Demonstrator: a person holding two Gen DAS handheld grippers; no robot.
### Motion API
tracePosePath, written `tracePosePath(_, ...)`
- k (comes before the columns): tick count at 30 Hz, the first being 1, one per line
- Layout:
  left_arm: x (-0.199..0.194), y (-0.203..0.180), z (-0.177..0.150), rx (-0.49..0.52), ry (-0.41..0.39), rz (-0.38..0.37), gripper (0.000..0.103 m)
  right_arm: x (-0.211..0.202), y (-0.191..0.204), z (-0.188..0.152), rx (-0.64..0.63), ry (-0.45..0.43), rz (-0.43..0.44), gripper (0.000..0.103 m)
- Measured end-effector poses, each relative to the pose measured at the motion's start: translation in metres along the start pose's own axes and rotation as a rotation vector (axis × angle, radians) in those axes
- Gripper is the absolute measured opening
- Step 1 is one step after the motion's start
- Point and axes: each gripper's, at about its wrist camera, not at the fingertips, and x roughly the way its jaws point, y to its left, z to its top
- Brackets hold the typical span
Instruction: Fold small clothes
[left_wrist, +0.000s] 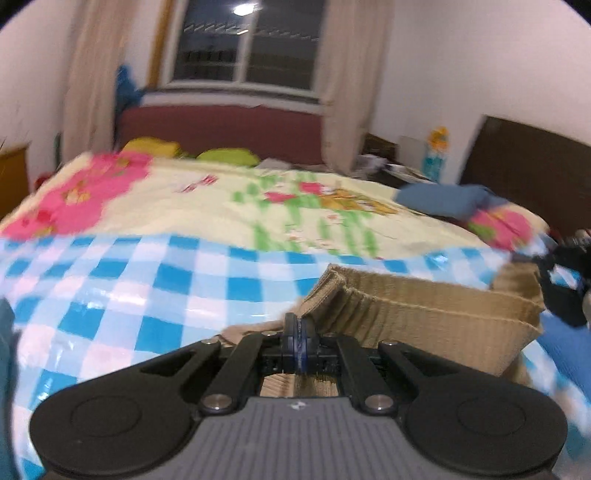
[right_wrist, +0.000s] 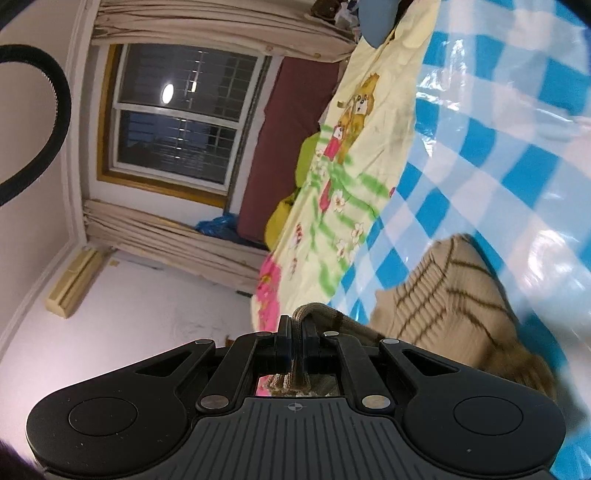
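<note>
Your left gripper (left_wrist: 298, 325) is pinched tight on the ribbed hem of the small tan knitted sweater (left_wrist: 424, 314), which stretches away to its right across the glossy blue-and-white checked plastic sheet (left_wrist: 110, 288) over the bed. Your right gripper (right_wrist: 295, 328) is clamped on a bunched tan edge too, the patterned body (right_wrist: 454, 295) hanging beside it. The held span runs hand to hand, so I'd judge the fold swings across that line.

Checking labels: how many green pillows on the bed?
2. One pillow at the far left by the headboard, the other pillow just right of it. More may be hidden.
</note>
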Motion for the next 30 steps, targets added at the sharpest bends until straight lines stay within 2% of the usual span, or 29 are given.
tracePosePath(4, 0.057, 0.033, -0.011, -0.123, 0.075, 0.08, 0.009, 0.054, -0.027, 0.013, 0.002, -0.02, -0.144, 0.006)
tracePosePath(7, 0.079, 0.047, -0.031, -0.156, 0.134, 0.144, 0.009, 0.084, -0.047, 0.014, -0.028, -0.013, -0.272, 0.009)
tracePosePath(10, 0.074, 0.053, -0.043, -0.198, 0.158, 0.139, 0.01, 0.092, -0.054, 0.01, -0.047, 0.021, -0.292, 0.011)
tracePosePath(15, 0.054, 0.055, -0.044, -0.215, 0.135, 0.161, 0.012, 0.071, -0.033, 0.009, -0.211, 0.021, -0.288, 0.014)
tracePosePath(16, 0.047, 0.051, -0.044, -0.214, 0.125, 0.148, 0.014, 0.065, -0.028, 0.007, -0.252, 0.026, -0.305, 0.016)
tracePosePath(18, 0.032, 0.043, -0.045, -0.216, 0.105, 0.117, 0.021, 0.053, -0.024, -0.002, -0.339, 0.045, -0.348, 0.029)
tracePosePath(20, 0.021, 0.035, -0.048, -0.237, 0.098, 0.085, 0.028, 0.045, -0.028, -0.01, -0.378, 0.076, -0.375, 0.031)
tracePosePath(25, 0.01, 0.011, -0.058, -0.19, 0.128, 0.044, 0.037, 0.04, -0.038, -0.031, -0.409, 0.171, -0.408, 0.031)
tracePosePath(27, 0.014, 0.005, -0.063, -0.147, 0.161, 0.055, 0.045, 0.044, -0.035, -0.037, -0.476, 0.201, -0.44, 0.031)
tracePosePath(28, 0.018, 0.003, -0.066, -0.126, 0.175, 0.072, 0.044, 0.047, -0.034, -0.039, -0.514, 0.207, -0.465, 0.03)
tracePosePath(29, 0.024, 0.003, -0.069, -0.111, 0.191, 0.086, 0.044, 0.05, -0.033, -0.041, -0.552, 0.212, -0.491, 0.025)
tracePosePath(30, 0.029, 0.003, -0.072, -0.103, 0.204, 0.089, 0.044, 0.054, -0.033, -0.042, -0.577, 0.22, -0.516, 0.011)
